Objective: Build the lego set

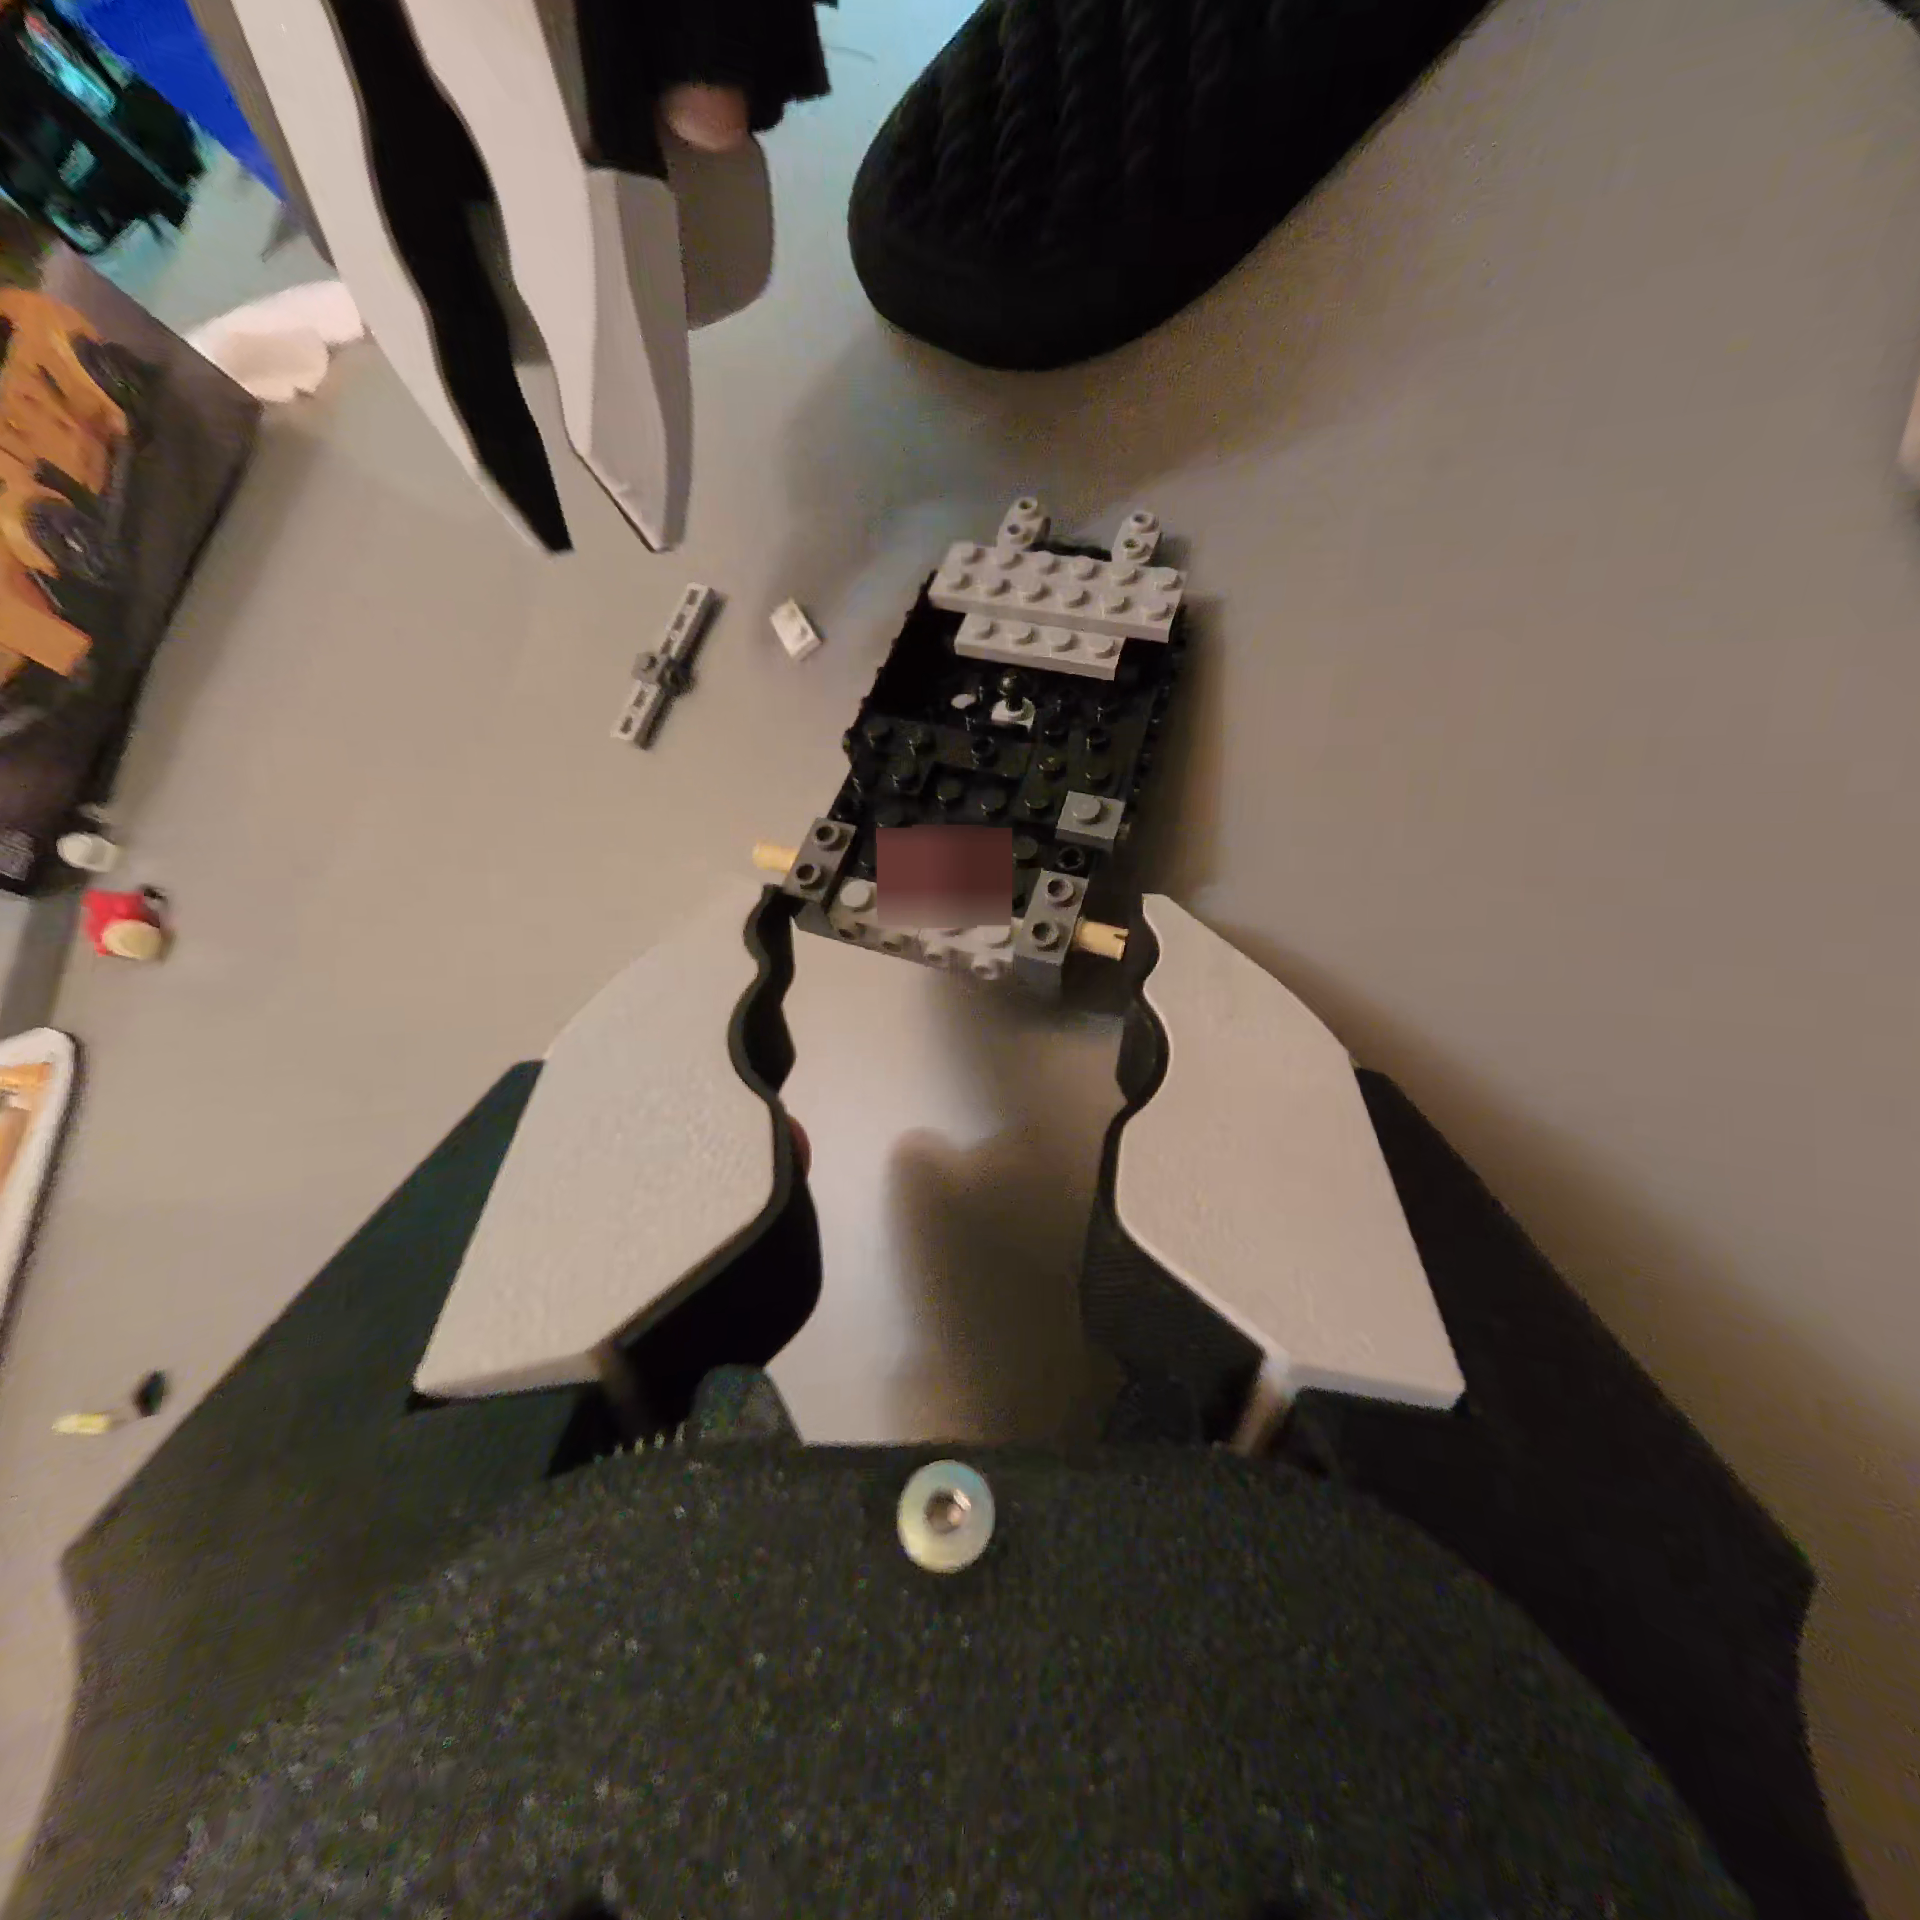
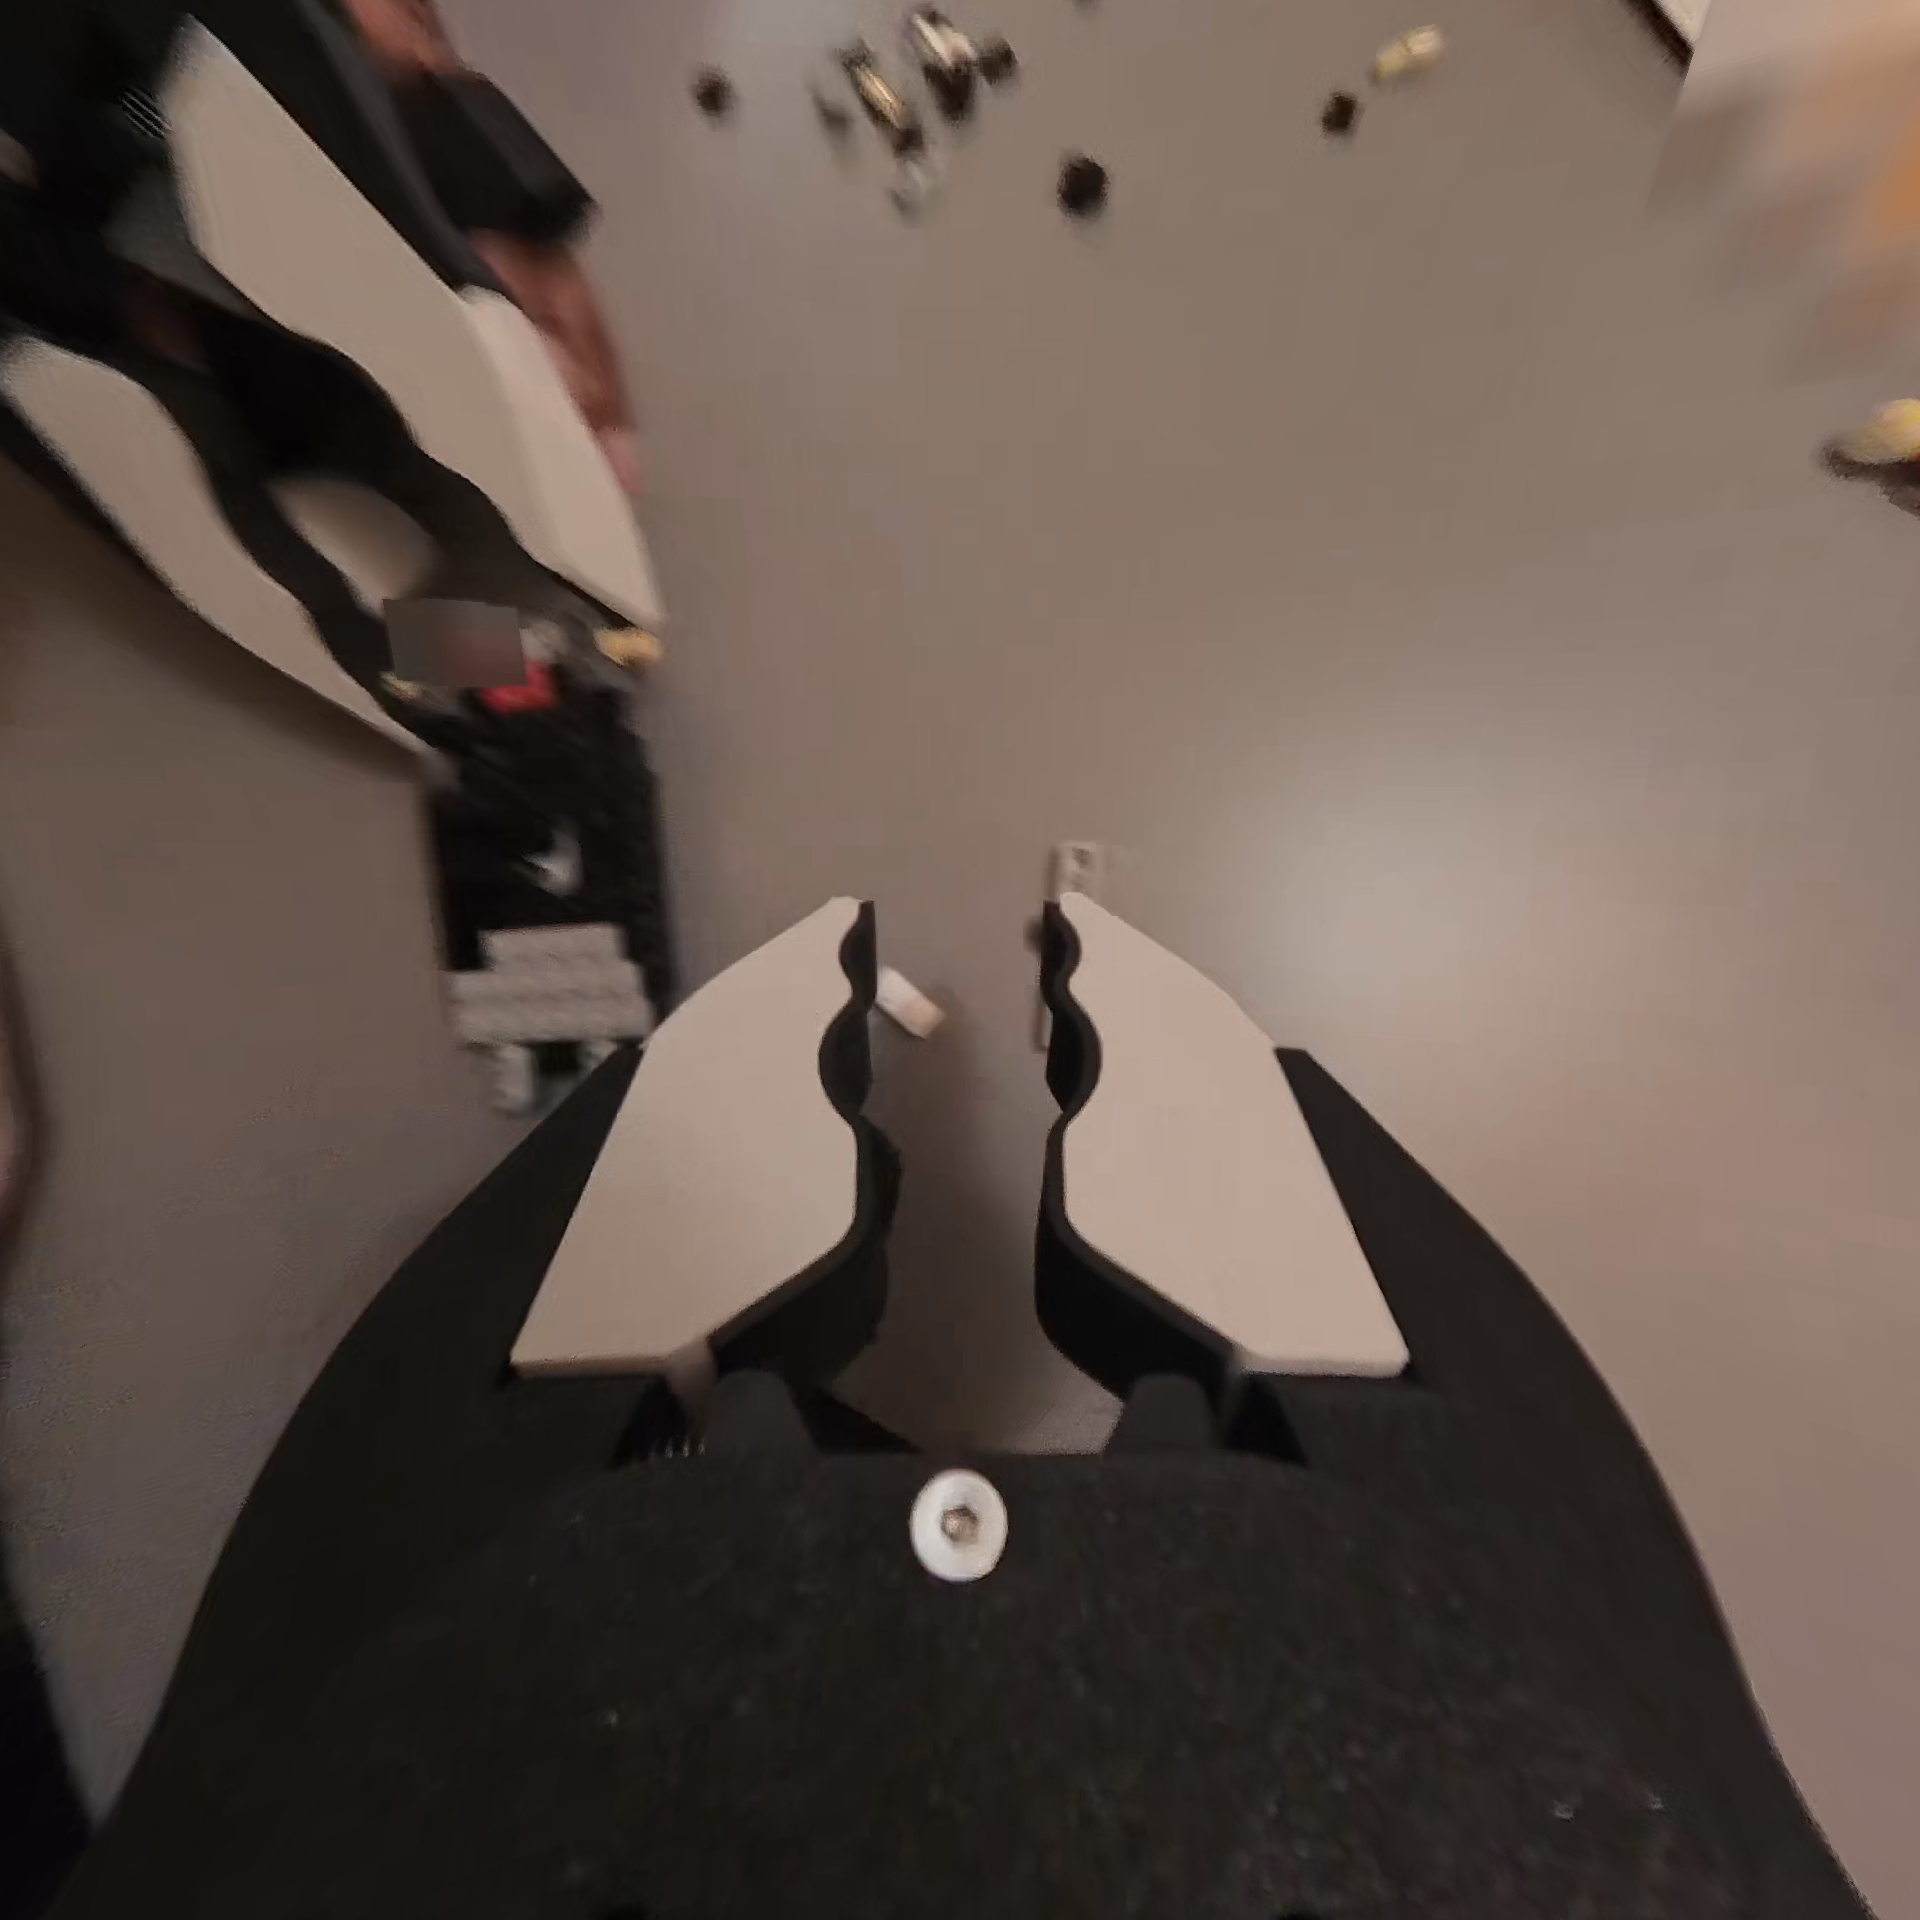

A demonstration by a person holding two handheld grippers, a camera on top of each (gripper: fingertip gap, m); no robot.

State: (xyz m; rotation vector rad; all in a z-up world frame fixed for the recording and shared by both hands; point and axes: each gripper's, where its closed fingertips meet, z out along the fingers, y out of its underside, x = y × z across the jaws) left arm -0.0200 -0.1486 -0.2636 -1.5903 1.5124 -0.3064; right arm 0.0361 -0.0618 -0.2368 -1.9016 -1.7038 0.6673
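**Presently: chassis part-built, loose pieces outstanding**

Item one: a black Lego chassis [image 1: 1003,769] is recorded on the grey table [image 1: 1455,675], grey plates fitted at its far end, tan axle pins at its near end. Judged roughly mid-build. Left claw [image 1: 945,925], released and empty, is placed around that near end. Right claw [image 2: 956,914], released, is held over a small white piece [image 2: 912,1010] and a grey axle piece [image 1: 667,665], neither yet attached.
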